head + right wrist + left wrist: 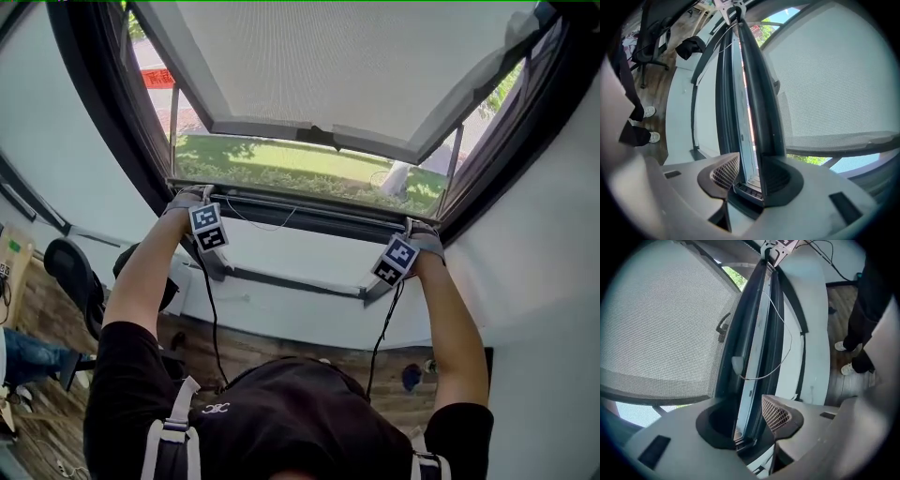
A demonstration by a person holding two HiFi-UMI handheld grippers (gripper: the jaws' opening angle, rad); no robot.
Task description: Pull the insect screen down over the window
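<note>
The insect screen's dark pull bar (pixel 300 208) lies along the bottom of the window opening, just above the sill. My left gripper (pixel 192 195) is at the bar's left end and my right gripper (pixel 412 225) at its right end. In the left gripper view the bar (pixel 757 333) runs between the jaws of the left gripper (pixel 752 423), and the meshed pad (pixel 776 413) stands slightly off it as the jaws ease apart. In the right gripper view the right gripper (pixel 747 180) has its jaws close against the bar (pixel 745 93). Fine mesh (pixel 656 324) shows beyond the bar.
The window sash (pixel 356 66) is swung outward, with its handle (pixel 319 138) at mid-bottom. A thin white cord (pixel 785 348) loops along the bar. Below is a white wall and wooden floor, with an office chair (pixel 70 267) at the left. Cables hang from both grippers.
</note>
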